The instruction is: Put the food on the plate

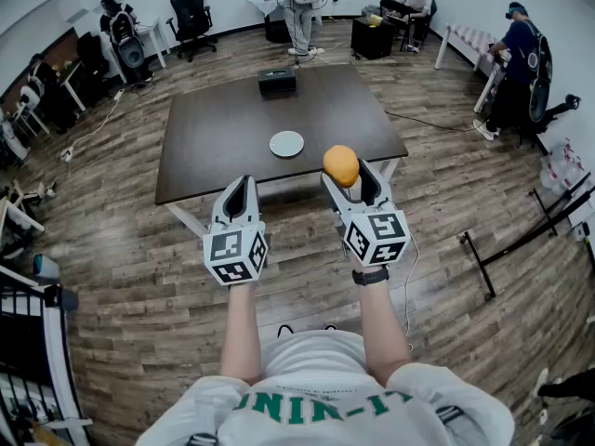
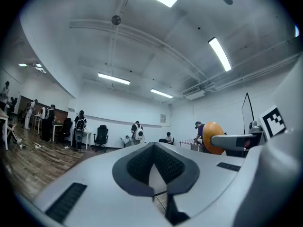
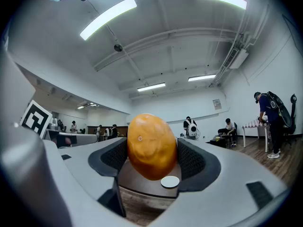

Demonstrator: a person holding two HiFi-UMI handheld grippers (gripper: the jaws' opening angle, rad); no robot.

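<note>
Grippers level at lower centre: left gripper (image 1: 243,186) pinched shut, nothing in it; right gripper (image 1: 348,180) clamped on the orange fruit (image 1: 340,164). Farther up the frame, white plate (image 1: 286,143) mid-frame on the dark table (image 1: 214,137).

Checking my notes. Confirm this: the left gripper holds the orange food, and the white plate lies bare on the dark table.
Wrong gripper: the right gripper holds the orange food between its jaws, as the right gripper view shows. The white plate does lie bare on the dark table.
</note>
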